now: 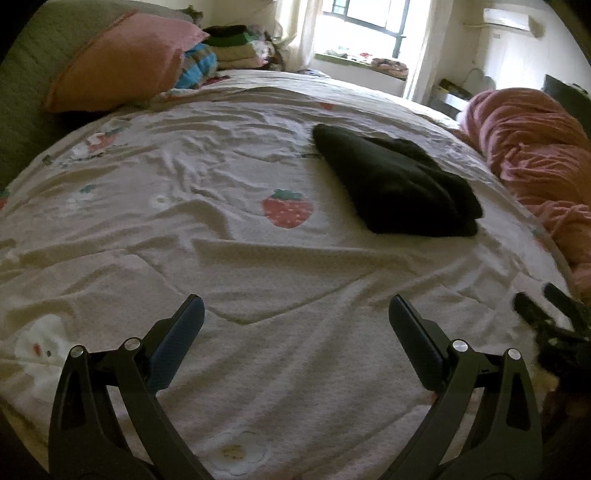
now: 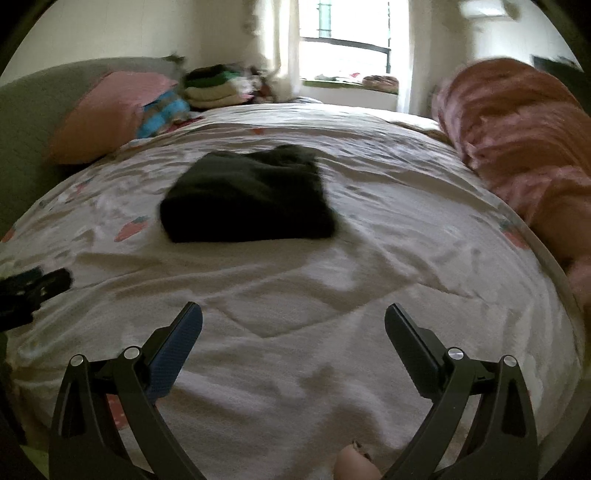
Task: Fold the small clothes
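A folded black garment [image 1: 397, 181] lies on the white strawberry-print bedsheet [image 1: 258, 266], ahead and to the right in the left wrist view. In the right wrist view the garment [image 2: 247, 195] lies ahead and left of centre. My left gripper [image 1: 295, 310] is open and empty, well short of the garment above the sheet. My right gripper [image 2: 293, 319] is open and empty, also short of it. The right gripper shows at the right edge of the left wrist view [image 1: 554, 317]; the left gripper shows at the left edge of the right wrist view [image 2: 37, 284].
A pink pillow [image 1: 122, 62] and a blue-striped cloth [image 1: 199, 66] sit at the headboard, far left. A stack of folded clothes [image 1: 236, 48] stands behind them. A bunched pink blanket [image 1: 532, 147] runs along the bed's right side. A window [image 1: 362, 26] is behind.
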Motion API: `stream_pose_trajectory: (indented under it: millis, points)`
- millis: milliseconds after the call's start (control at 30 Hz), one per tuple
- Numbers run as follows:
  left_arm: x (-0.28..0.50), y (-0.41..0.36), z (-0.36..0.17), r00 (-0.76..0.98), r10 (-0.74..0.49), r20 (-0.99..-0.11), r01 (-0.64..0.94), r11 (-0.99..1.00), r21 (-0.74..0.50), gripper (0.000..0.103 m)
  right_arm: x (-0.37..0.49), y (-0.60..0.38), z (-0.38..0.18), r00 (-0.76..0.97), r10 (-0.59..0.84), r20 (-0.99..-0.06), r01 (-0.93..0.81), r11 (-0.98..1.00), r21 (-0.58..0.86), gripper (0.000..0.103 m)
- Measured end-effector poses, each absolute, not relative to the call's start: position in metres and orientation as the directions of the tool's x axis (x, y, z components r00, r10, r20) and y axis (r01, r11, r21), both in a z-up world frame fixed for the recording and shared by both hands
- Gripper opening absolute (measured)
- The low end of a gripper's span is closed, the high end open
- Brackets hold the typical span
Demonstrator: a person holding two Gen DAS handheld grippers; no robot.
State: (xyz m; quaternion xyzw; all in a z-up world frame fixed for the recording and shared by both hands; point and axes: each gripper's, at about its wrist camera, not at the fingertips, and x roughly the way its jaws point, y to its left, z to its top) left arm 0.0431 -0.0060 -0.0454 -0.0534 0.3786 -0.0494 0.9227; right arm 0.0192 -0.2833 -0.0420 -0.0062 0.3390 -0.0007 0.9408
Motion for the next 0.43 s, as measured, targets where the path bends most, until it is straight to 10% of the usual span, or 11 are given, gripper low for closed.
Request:
stream_pose_trajectory:
  millis: [267, 433]
  points:
    - [0.076, 0.067, -0.037, 0.672, -0.101, -0.733, -0.086, 0.973, -0.213, 0.094, -0.013, -0.417, -0.022, 0.698, -0.373, -0.611, 0.471, 0.882, -0.001, 0.098]
    - [0.121, 0.191, -0.029, 0.633, 0.127, -0.763, -0.323, 0.940, -0.112, 0.094, -0.092, -0.562, -0.031, 0.360, -0.641, -0.678, 0.859, 0.511, -0.027, 0.098]
